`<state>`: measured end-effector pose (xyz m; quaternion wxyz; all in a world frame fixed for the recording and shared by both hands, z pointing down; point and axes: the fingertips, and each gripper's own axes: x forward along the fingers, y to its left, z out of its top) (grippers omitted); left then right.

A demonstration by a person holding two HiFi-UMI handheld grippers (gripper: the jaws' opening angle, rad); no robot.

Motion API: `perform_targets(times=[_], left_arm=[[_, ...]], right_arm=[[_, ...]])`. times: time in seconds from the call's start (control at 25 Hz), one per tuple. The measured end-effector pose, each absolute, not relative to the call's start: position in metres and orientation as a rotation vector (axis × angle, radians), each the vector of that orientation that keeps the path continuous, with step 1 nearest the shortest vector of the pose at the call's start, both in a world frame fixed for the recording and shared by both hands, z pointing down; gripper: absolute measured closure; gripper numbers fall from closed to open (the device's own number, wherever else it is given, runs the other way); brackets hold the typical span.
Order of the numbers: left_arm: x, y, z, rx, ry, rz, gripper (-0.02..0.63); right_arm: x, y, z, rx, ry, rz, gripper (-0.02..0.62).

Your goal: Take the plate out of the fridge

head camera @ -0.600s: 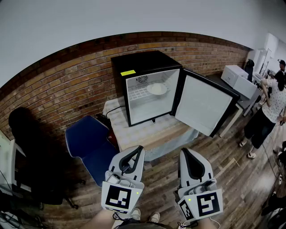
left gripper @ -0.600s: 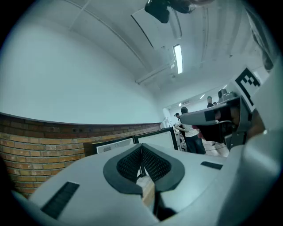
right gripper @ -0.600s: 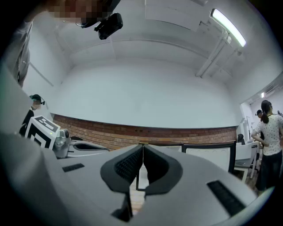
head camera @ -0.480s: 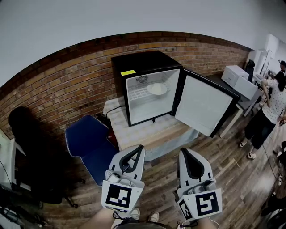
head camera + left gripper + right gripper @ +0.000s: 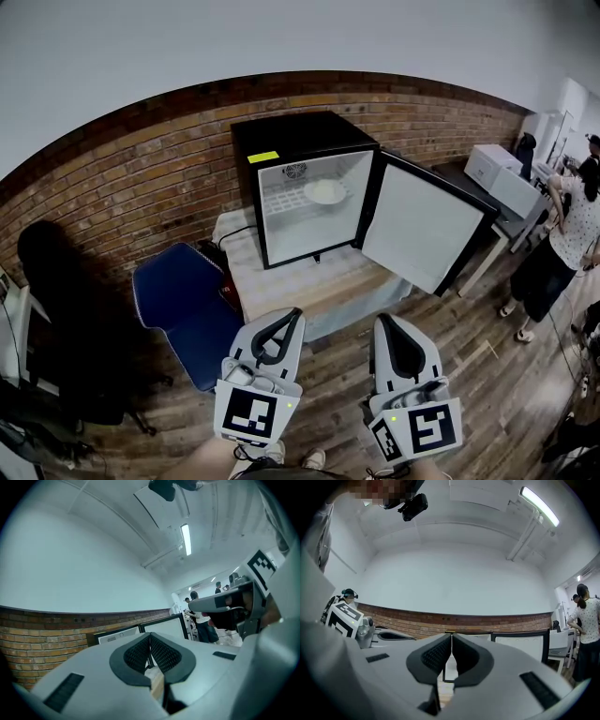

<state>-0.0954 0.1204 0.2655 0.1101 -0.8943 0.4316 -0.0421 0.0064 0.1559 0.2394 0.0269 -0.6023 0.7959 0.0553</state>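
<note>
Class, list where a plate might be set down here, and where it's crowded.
Free: the table strip in front of the fridge, left of its open door; the fridge floor under the shelf looks bare. Crowded: only the shelf around the plate.

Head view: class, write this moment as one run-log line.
phase: pre-reach | round white plate: on wire shelf inside open black fridge | left gripper: shut, empty | right gripper: shut, empty
</note>
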Motion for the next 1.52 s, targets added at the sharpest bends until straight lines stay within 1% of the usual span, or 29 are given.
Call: perform_targets(times=[0.84, 1.12, 1.52], left_arm=[[-0.057, 0.135, 0.272, -2.606, 1.298, -0.140, 0.588], [-0.055, 0.110, 0.267, -2.575, 1.318, -0.104, 0.588], [-0.051, 0.055, 0.281, -2.565, 1.326, -0.125, 0.588]], right_arm=[[0.045, 0.161, 0.244, -1.835, 2.459, 0.220, 0.566], [0.048, 0.135, 0.248, -1.849, 2.469, 0.243, 0.566], [0.057, 0.080, 0.272, -1.868, 2.494, 0.175, 0.566]])
